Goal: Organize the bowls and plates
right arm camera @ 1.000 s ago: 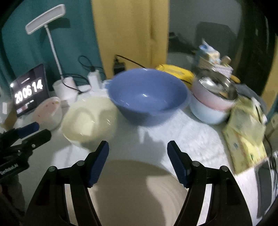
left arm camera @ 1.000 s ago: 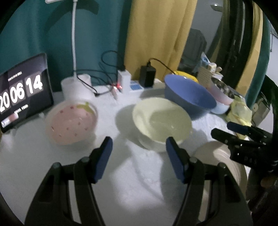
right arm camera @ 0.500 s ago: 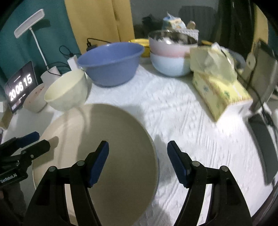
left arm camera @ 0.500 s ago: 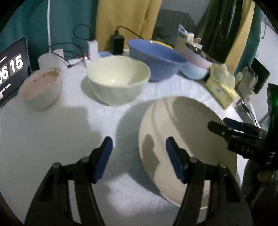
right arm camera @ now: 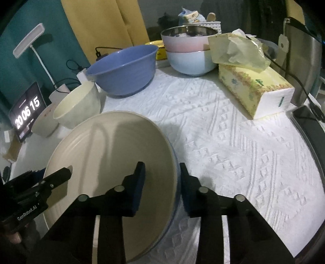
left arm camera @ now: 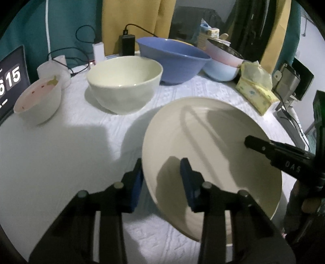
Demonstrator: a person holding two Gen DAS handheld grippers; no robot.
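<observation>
Both tongs slant downward over the plate (left arm camera: 213,142) near the surface's (right arm camera: 233,142) front edge. The left tongs (left arm camera: 162,178) and right tongs (right arm camera: 161,179) have just been closing, each straddling an opposite rim (whether the pads press, I cannot tell). Bowls (left arm camera: 126,85) crowd the back; the white cloth to the plate's right lies open.

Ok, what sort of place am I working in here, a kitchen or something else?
Probably a home room rather than a kitchen: a table under a white textured cloth holds loose bowls, a tissue box and a digital clock display, with curtains and a desk lamp behind.
</observation>
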